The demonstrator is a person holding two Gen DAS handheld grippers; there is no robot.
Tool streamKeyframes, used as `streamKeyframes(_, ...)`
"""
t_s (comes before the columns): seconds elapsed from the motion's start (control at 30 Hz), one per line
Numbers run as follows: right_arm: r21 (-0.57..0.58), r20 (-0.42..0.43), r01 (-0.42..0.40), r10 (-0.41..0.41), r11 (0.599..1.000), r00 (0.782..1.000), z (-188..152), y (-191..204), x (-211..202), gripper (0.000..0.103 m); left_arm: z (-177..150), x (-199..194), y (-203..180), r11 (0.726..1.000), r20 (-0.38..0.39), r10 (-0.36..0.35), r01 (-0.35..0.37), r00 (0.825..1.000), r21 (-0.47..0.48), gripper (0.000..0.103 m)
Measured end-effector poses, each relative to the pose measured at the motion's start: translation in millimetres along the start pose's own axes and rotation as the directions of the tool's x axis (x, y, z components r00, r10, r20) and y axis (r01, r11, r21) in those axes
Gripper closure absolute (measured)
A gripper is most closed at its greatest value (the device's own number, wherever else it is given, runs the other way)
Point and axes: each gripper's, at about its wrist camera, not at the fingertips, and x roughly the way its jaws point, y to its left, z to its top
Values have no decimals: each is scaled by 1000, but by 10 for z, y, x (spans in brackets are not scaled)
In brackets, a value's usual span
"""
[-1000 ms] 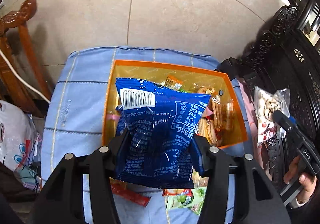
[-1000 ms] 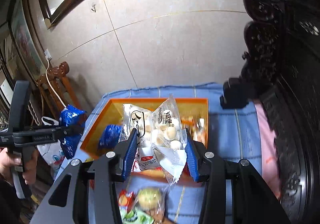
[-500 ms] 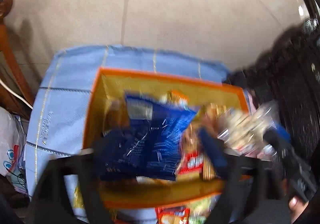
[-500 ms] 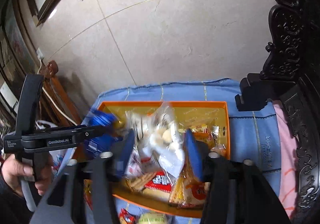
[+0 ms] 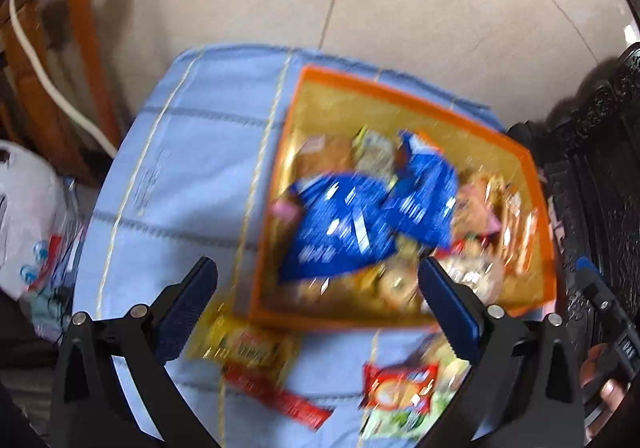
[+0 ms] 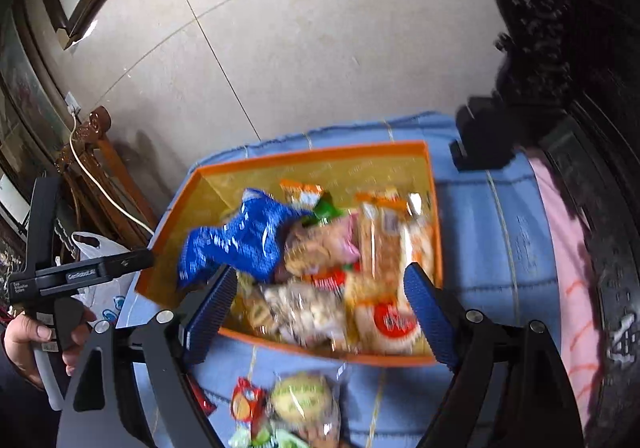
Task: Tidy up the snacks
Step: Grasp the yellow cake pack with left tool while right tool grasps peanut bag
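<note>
An orange box (image 5: 400, 89) (image 6: 304, 157) with a gold lining sits on a blue cloth and holds several snack packets. A blue bag (image 5: 340, 232) (image 6: 240, 240) lies on the pile at its left side. A clear bag of pale round snacks (image 6: 304, 312) lies at the box's near edge. My left gripper (image 5: 316, 304) is open and empty, above the box's near left corner. My right gripper (image 6: 320, 300) is open and empty, above the box's near edge. The view is blurred by motion.
Loose packets lie on the cloth (image 5: 192, 167) in front of the box: a yellow one (image 5: 248, 348), a red one (image 5: 400, 384) and a green one (image 6: 300, 396). Dark carved furniture (image 6: 568, 47) stands at the right. A wooden chair (image 5: 60, 47) and a white plastic bag (image 5: 28, 224) are at the left.
Both grippers have opened. The blue bag left my left gripper and the clear bag left my right gripper; both now lie in the box. My left gripper has shifted left.
</note>
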Motion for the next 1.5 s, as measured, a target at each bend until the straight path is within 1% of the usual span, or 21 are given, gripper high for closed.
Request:
streamKeyframes(0.13, -9, -33, 14, -15, 1000, 999, -241, -7, -142, 13, -317, -69, 176, 1000, -26, 24, -24, 999, -2, 5)
streamKeyframes(0.23, -21, -70, 31, -33, 999, 997, -464, -8, -202, 12, -602, -15, 318, 999, -77, 40, -41, 996, -13, 5)
streamKeyframes(0.4, -16, -141, 57, -59, 998, 988, -821, -33, -225, 12, -1036, 161, 460, 998, -175, 43, -50, 984, -36, 5)
streamKeyframes(0.5, -12, -164, 64, -66, 998, 984, -962, -34, -249, 12, -1212, 230, 508, 996, -209, 55, -68, 976, -54, 5)
streamKeyframes(0.57, -9, -165, 64, -65, 998, 984, -1020, -40, -268, 12, -1284, 234, 513, 996, -213, 42, -57, 976, -66, 5)
streamKeyframes(0.77, -17, -201, 88, -90, 996, 975, -1250, -60, -153, 12, -1370, 230, 392, 999, -234, 44, -51, 971, -21, 5)
streamKeyframes(0.87, -69, -232, 126, -139, 990, 963, -1373, -47, 26, 12, -1398, 210, 345, 998, -236, 51, -54, 971, -9, 5)
streamKeyframes(0.9, -87, -245, 159, -176, 983, 953, -1416, -51, 103, 12, -1410, 195, 356, 998, -233, 53, -57, 971, -10, 5)
streamKeyframes(0.97, -115, -244, 198, -221, 973, 944, -1457, -44, 196, 12, -1404, 191, 375, 998, -233, 57, -62, 971, -16, 5)
streamKeyframes(1.03, -138, -256, 195, -225, 971, 940, -1495, -18, 305, 12, -1395, 167, 442, 997, -232, 64, -72, 971, -26, 5)
streamKeyframes(1.13, -243, -270, 199, -263, 949, 926, -1585, 113, 490, 12, -1392, 162, 542, 995, -238, 74, -87, 968, -46, 5)
streamKeyframes(1.17, -265, -279, 188, -262, 946, 924, -1608, 152, 540, 12, -1392, 154, 583, 995, -240, 75, -90, 968, -52, 5)
streamKeyframes(1.23, -304, -311, 134, -231, 943, 922, -1672, 272, 633, 12, -1392, 155, 611, 994, -244, 76, -91, 967, -53, 5)
streamKeyframes(1.27, -337, -323, 119, -234, 934, 917, -1714, 340, 680, 12, -1390, 158, 628, 994, -245, 78, -94, 966, -53, 5)
streamKeyframes(1.3, -393, -322, 113, -252, 912, 912, -1774, 430, 734, 12, -1388, 164, 653, 994, -247, 78, -94, 966, -53, 5)
streamKeyframes(1.33, -435, -314, 113, -268, 893, 911, -1816, 494, 765, 13, -1385, 180, 666, 994, -253, 78, -95, 964, -55, 5)
streamKeyframes(1.37, -455, -297, 114, -271, 883, 916, -1829, 536, 770, 13, -1380, 198, 675, 994, -260, 79, -97, 962, -57, 5)
streamKeyframes(1.4, -447, -305, 106, -263, 888, 915, -1807, 547, 780, 17, -1379, 218, 672, 994, -264, 79, -97, 961, -57, 5)
streamKeyframes(1.43, -431, -322, 92, -249, 897, 913, -1777, 538, 782, 39, -1371, 237, 674, 994, -268, 79, -96, 960, -53, 5)
streamKeyframes(1.47, -425, -325, 94, -249, 900, 912, -1751, 530, 773, 57, -1359, 246, 669, 994, -268, 81, -98, 960, -48, 5)
streamKeyframes(1.5, -413, -337, 87, -241, 907, 910, -1702, 504, 750, 58, -1346, 264, 669, 994, -267, 81, -97, 960, -46, 5)
